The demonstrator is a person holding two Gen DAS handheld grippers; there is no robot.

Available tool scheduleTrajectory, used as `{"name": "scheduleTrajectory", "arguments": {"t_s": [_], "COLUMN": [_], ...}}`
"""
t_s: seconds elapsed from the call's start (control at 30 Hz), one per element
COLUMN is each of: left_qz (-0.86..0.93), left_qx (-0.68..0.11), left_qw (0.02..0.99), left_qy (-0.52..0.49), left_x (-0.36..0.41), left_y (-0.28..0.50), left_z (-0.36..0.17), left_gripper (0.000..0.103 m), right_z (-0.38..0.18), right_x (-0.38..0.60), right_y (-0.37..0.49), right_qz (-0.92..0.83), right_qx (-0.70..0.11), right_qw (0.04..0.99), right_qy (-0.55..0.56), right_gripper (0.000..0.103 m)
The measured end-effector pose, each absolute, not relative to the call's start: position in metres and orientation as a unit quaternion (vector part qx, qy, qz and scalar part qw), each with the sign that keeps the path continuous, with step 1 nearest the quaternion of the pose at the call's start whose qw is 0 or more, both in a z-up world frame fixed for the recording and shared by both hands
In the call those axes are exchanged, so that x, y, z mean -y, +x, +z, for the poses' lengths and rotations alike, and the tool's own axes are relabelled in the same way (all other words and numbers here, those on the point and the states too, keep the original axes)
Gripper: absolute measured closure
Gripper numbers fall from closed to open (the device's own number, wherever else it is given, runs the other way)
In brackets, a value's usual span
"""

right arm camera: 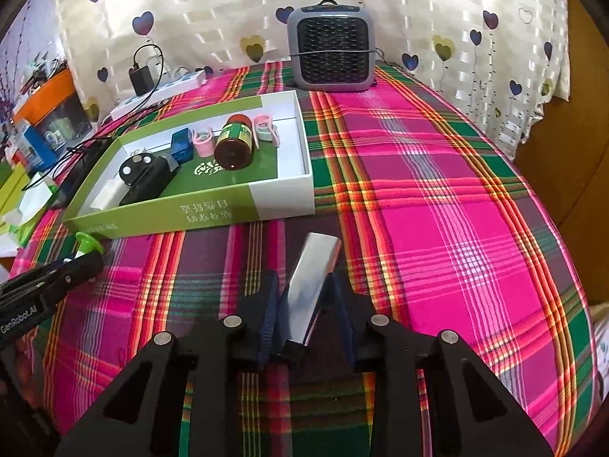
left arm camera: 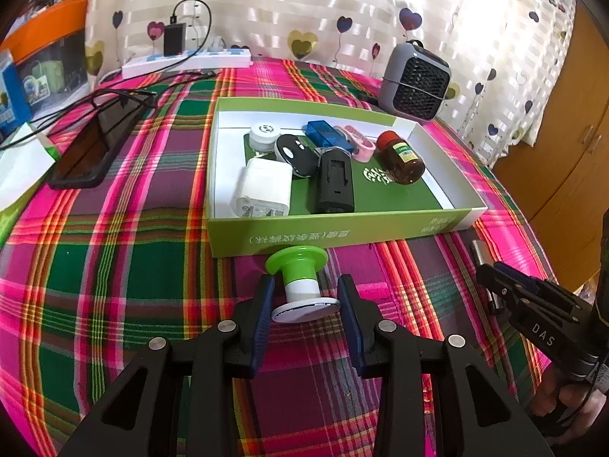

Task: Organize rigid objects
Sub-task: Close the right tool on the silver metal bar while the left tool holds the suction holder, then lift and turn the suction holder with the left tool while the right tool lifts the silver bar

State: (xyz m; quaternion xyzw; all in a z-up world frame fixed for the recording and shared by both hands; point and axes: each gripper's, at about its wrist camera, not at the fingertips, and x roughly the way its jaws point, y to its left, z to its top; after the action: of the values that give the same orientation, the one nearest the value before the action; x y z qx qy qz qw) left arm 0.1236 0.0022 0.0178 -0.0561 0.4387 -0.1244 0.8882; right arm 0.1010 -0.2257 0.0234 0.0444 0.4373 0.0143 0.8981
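2 grippers: right gripper [right arm camera: 304, 304] clamps silver bar [right arm camera: 314, 280] pointing forward; left gripper [left arm camera: 306, 301] spread around green-white spool [left arm camera: 300, 285].

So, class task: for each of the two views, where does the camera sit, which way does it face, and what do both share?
Left wrist: sits on the left gripper, faces the box; fingers straddle the spool; right gripper shows too.
Right wrist: sits on the right gripper, shut on the metal bar, faces the fan; left gripper at left.
Shared: box, brown bottle, fan, power strip.
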Motion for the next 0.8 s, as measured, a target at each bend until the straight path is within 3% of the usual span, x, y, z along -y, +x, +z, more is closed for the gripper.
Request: {"name": "scheduleTrajectory", "arguments": {"t_s": [0.8], "left_qz": [-0.124], "left_qx": [-0.438], "left_qw": [0.889], "left_qy": [-0.057], "left_x": [-0.0037], "left_y": [0.1213], "left_z": [0.0183], "left_gripper": [0.07], "right_z": [0.0248], "right_x": [0.2195], "right_y": [0.0981], "right_qz": [0.054], "right_qx": [-0.436], "right_qw": [0.897], "right_qy": [0.05], "right_gripper": [0.079]}}
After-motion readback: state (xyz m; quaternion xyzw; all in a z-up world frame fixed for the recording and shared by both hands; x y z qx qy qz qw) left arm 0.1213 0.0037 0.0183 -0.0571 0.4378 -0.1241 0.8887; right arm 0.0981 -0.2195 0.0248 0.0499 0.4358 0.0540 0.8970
